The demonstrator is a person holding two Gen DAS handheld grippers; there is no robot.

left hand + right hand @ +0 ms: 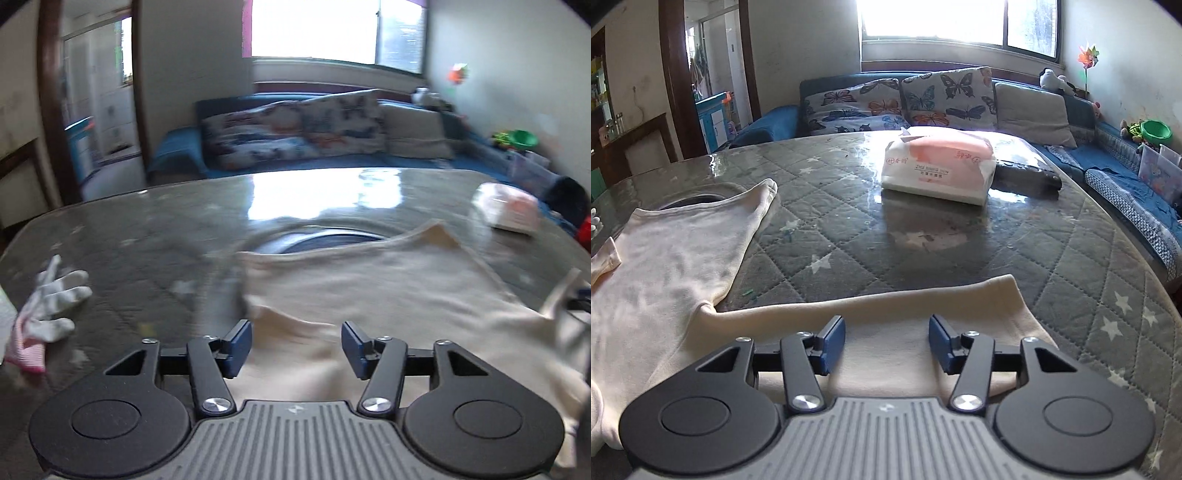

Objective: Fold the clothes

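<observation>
Facing a blue sofa (1071, 155) under a bright window, your glass-topped quilted surface (923, 236) carries one cream shirt (665, 266), one tissue pack (936, 170), one glove (55, 295); both jaws stand apart, empty, above the shirt.

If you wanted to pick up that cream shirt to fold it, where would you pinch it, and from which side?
Probably the cream shirt by the sleeve lying flat under the open right claw. Its far hem is a clean straight edge on the table, so coming down from above on the near side and pinching that edge looks easiest.
</observation>
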